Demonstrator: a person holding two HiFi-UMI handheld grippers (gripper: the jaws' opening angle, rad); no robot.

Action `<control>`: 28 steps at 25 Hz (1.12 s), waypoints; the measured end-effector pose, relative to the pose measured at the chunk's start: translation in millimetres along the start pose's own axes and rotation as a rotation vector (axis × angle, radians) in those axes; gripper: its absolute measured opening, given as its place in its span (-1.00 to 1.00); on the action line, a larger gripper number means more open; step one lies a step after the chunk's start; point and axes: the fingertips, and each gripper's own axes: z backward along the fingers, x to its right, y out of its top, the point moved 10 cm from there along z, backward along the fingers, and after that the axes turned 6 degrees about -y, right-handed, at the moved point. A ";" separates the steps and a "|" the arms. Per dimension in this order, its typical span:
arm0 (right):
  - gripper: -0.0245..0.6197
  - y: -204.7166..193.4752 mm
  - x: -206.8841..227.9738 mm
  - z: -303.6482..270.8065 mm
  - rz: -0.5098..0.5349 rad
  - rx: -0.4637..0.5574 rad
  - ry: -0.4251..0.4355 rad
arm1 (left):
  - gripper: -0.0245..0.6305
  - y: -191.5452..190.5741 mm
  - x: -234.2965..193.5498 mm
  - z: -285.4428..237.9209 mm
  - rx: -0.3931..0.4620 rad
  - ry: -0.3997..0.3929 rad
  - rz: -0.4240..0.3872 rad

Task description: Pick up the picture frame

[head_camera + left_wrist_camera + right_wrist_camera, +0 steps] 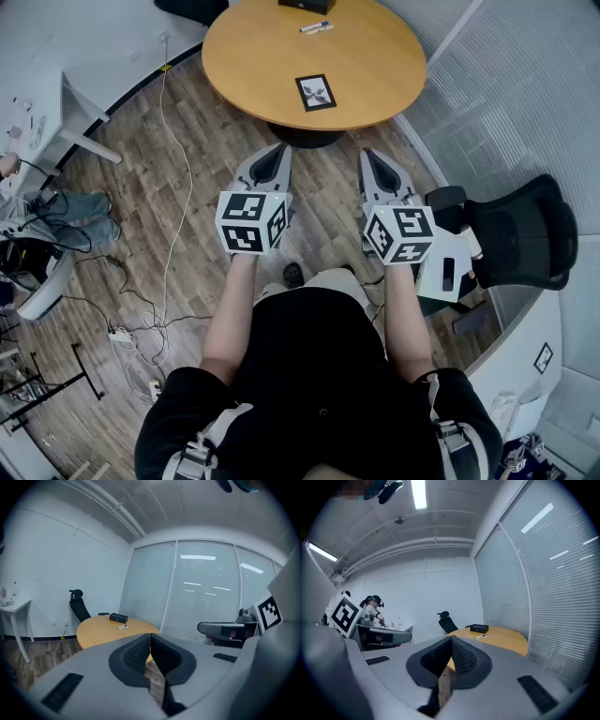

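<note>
Black-shirted torso [309, 375] nearest, forearms out. Grey left gripper [280, 152] and grey right gripper [369, 156] both have jaws pressed together, empty, over the floor short of the round tan wooden table [253, 56]. Black-bordered picture frame [316, 92] lies flat near its front edge. Likely approach step; next, reach forward and open jaws at a frame edge.
</note>
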 end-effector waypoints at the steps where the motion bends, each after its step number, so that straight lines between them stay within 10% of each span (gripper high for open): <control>1: -0.89 -2.1 -1.7 3.2 -0.011 -0.001 0.010 | -0.85 -0.9 1.4 3.0 0.000 0.000 0.000; 28: -0.87 -23.0 -16.0 5.7 -0.052 -0.037 0.009 | -0.85 -17.7 -1.0 5.2 -0.032 -0.027 0.006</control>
